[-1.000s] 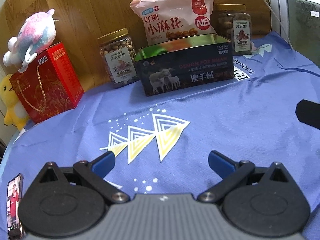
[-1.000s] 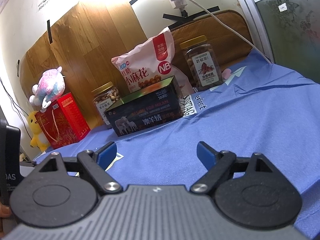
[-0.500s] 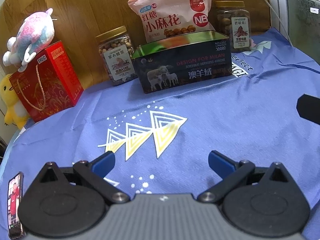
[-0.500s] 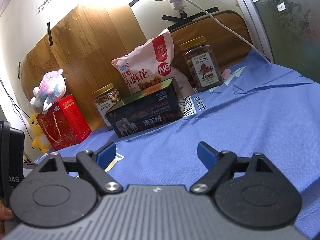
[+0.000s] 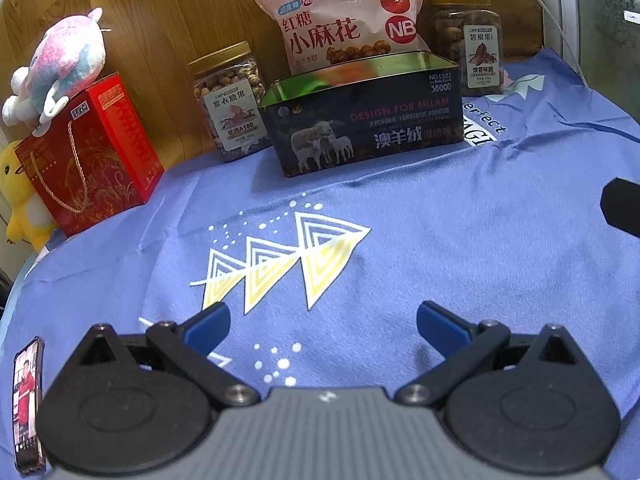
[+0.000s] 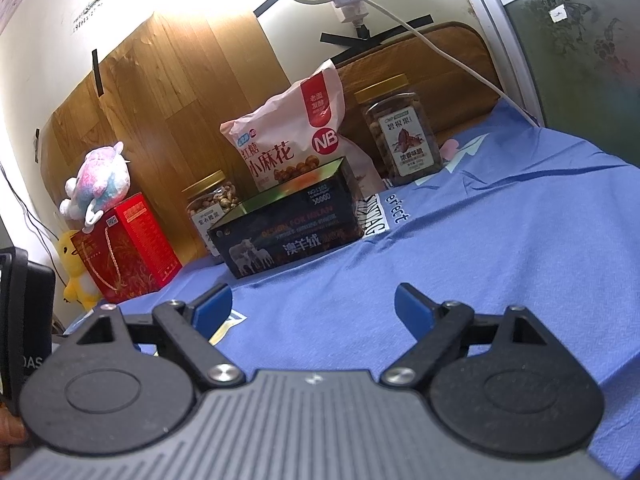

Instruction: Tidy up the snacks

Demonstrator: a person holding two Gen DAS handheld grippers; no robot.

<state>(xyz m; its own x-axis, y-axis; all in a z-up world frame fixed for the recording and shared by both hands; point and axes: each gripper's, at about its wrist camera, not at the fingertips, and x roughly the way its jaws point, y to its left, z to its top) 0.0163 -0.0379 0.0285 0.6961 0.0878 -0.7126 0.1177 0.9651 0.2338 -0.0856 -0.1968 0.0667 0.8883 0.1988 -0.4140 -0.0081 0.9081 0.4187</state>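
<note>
An open dark tin box (image 5: pixel 366 120) (image 6: pixel 288 228) stands at the back of the blue cloth. Behind it leans a pink snack bag (image 5: pixel 348 20) (image 6: pixel 292 140). A nut jar (image 5: pixel 232 100) (image 6: pixel 210 204) stands left of the tin, and a second jar (image 5: pixel 474 40) (image 6: pixel 402 128) right of it. A red gift box (image 5: pixel 88 156) (image 6: pixel 128 248) stands far left. My left gripper (image 5: pixel 322 322) is open and empty above the cloth, well short of the tin. My right gripper (image 6: pixel 314 306) is open and empty too.
A pink plush (image 5: pixel 60 68) sits on the red box, with a yellow plush duck (image 5: pixel 20 200) beside it. A phone (image 5: pixel 26 400) lies at the near left. A wooden board (image 6: pixel 168 92) backs the snacks. The right gripper's black edge (image 5: pixel 622 206) shows at the right.
The left gripper has drawn slightly nearer the snacks and tilted up. The right gripper has barely moved. Both stay open.
</note>
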